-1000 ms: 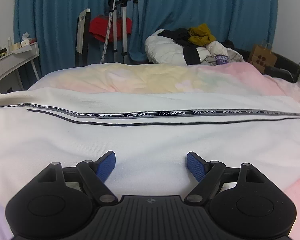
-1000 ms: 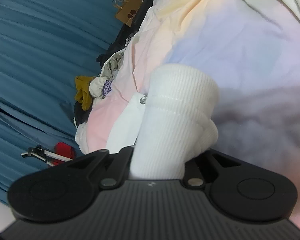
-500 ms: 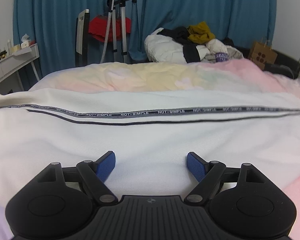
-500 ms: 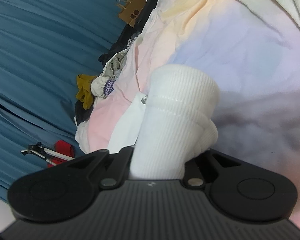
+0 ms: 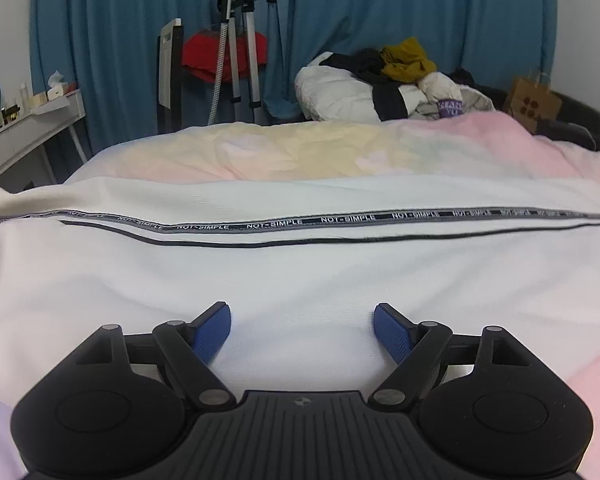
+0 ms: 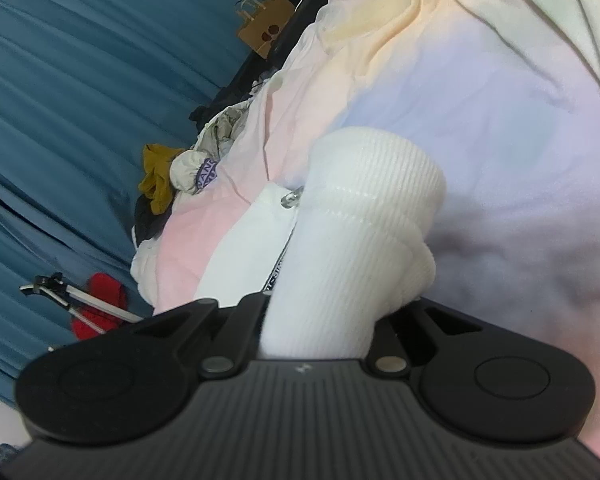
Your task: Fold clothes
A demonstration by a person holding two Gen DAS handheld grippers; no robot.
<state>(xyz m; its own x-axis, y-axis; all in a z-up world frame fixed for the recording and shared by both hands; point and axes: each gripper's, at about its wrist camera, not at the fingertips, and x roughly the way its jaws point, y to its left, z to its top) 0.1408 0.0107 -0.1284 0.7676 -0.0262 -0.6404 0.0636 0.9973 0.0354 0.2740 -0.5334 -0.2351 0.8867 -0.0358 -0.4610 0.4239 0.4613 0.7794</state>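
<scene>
A white garment (image 5: 300,272) with a grey "NOT-SIMPLE" tape stripe and a black line lies spread across the bed in the left wrist view. My left gripper (image 5: 302,326) is open and empty, its blue pads (image 5: 210,330) low over the white cloth. In the right wrist view my right gripper (image 6: 320,320) is shut on the garment's white ribbed cuff (image 6: 360,248), which bunches up between the fingers and hides the fingertips. A metal zipper pull (image 6: 290,199) shows beside the cuff.
The bed has a pastel pink, yellow and lilac cover (image 5: 300,152). A pile of clothes (image 5: 388,80) lies at its far side. A garment steamer stand (image 5: 240,40), a red item, a white desk (image 5: 28,128) and a brown paper bag (image 5: 534,100) stand before blue curtains.
The right wrist view has shifted slightly, with the cuff still held. The left gripper has barely moved and stays open.
</scene>
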